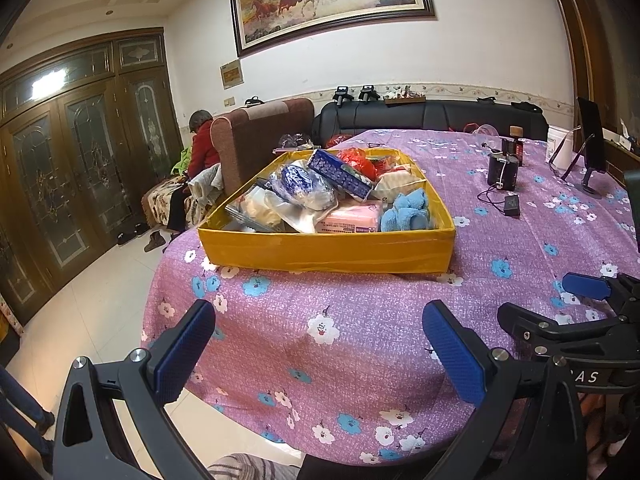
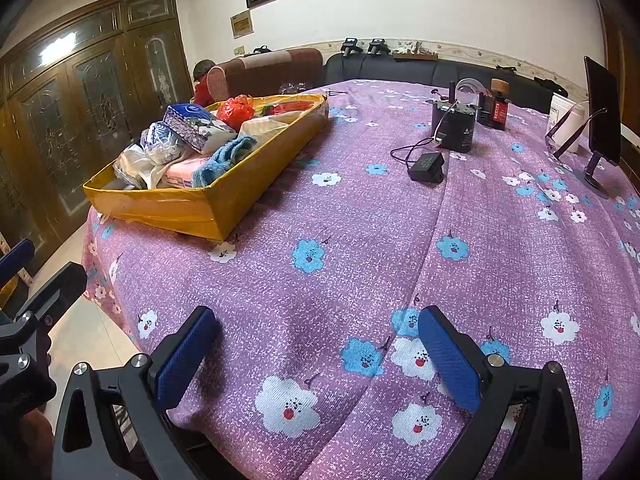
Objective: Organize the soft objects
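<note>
Yellow box (image 1: 326, 250) on purple floral surface (image 1: 360, 340) holds all visible soft items: blue towel (image 1: 406, 212), pink tissue pack (image 1: 350, 220), bagged bundles. Nothing soft loose on cloth. Left claw (image 1: 320, 354) and right claw (image 2: 318, 358) spread, empty, hovering near edge. Task looks near done or unstarted; cannot tell.

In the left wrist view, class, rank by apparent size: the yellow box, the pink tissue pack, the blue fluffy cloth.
1. yellow box
2. pink tissue pack and blue fluffy cloth: look alike, both partly hidden, so unranked.
</note>
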Demonstrator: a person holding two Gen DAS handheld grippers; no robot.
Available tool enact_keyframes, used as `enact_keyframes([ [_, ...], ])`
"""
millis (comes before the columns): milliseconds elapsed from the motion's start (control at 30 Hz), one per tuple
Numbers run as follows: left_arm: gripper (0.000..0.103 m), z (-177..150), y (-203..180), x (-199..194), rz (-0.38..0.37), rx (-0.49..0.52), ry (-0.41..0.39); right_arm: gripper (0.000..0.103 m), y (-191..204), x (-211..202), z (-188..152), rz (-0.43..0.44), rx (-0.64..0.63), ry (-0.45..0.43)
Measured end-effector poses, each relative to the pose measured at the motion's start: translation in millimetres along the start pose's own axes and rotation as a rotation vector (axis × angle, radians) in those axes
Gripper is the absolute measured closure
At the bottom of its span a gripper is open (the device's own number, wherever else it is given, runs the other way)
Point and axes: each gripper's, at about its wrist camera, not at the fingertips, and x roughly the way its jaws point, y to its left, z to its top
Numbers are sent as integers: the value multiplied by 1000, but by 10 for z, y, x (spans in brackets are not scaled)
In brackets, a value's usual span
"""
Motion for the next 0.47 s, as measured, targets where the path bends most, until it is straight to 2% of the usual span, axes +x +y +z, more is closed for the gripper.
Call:
enact_keyframes([
  [467, 0, 5, 24, -17, -32, -4, -5, 1, -1, -1, -4, -1, 2, -2],
])
